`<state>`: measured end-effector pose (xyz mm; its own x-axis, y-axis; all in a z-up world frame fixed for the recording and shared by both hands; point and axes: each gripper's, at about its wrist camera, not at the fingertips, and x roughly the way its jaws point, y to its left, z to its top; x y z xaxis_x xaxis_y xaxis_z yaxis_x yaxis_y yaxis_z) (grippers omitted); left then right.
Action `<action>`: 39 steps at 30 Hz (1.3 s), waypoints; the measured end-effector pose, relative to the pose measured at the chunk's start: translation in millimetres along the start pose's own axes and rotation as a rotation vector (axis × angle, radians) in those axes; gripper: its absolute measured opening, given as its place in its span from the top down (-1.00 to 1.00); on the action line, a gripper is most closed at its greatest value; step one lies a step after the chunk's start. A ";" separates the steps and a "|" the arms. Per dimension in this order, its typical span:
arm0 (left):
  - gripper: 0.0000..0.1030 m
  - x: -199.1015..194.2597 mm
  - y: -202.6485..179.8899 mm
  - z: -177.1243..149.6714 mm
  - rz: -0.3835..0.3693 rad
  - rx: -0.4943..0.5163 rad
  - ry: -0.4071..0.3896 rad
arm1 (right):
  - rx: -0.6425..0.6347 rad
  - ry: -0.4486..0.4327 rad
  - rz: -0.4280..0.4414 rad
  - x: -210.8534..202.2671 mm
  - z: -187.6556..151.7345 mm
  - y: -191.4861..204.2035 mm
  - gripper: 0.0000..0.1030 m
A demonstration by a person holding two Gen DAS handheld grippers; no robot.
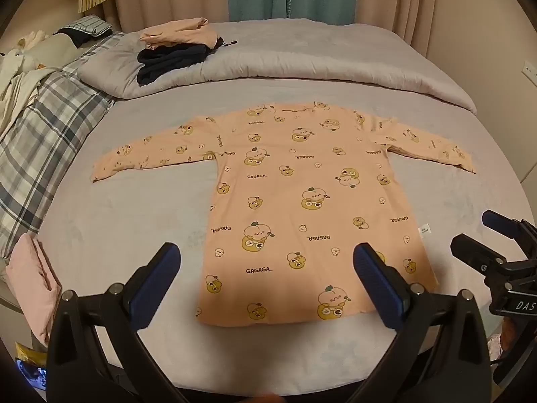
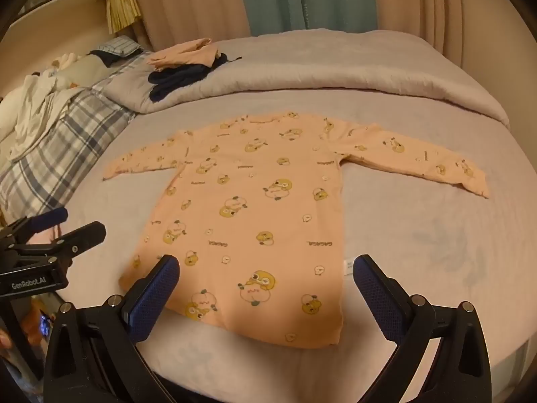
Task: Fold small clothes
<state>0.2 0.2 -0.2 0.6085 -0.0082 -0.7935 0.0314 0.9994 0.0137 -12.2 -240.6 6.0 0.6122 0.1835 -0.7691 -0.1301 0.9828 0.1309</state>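
Both the left claw and right claw are wide open above the flat peach shirt, so a sloppy pinch could bunch it up.

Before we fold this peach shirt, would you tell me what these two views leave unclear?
- Small white tag at the peach shirt side seam: print too small, both views.
- Folded pink cloth, left wrist view: partly hidden behind the left gripper.
- Dark clothes on the duvet: bunched, type unclear.
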 end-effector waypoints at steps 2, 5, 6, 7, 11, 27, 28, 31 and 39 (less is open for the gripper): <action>-0.99 0.9 0.4 0.2 0.001 0.001 0.000 | 0.003 -0.003 0.005 -0.2 -0.1 -0.2 -0.99; -0.99 2.6 2.1 1.2 0.002 0.002 0.000 | -0.002 -0.003 0.007 -0.5 -0.3 0.4 -0.99; -0.99 3.2 2.9 1.9 0.003 0.003 -0.001 | -0.005 -0.004 0.008 -0.7 -0.5 0.8 -0.99; -0.99 4.0 3.8 2.6 0.005 0.003 -0.001 | -0.009 -0.004 0.008 -1.0 -0.6 1.2 -0.99; -0.99 -3.6 1.6 4.7 0.005 0.003 -0.008 | -0.004 -0.002 0.007 -3.5 3.5 -3.8 -0.99; -0.99 -1.3 -0.7 3.0 0.015 0.017 -0.012 | -0.007 -0.002 -0.004 -2.0 1.1 0.7 -0.99; -0.99 -1.0 -0.9 3.2 0.017 0.020 -0.014 | -0.007 -0.002 -0.004 -1.9 1.1 0.6 -0.99; -0.99 -1.8 -1.8 2.4 0.020 0.026 -0.019 | -0.008 -0.001 -0.002 -1.9 1.4 0.6 -0.99; -0.99 -3.6 -1.9 1.8 0.020 0.029 -0.020 | -0.007 0.002 -0.005 -0.7 0.6 1.7 -0.99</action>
<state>-0.6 -1.8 3.7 0.6247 0.0112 -0.7808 0.0414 0.9980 0.0474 -12.4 -239.0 7.1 0.6114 0.1789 -0.7708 -0.1330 0.9835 0.1228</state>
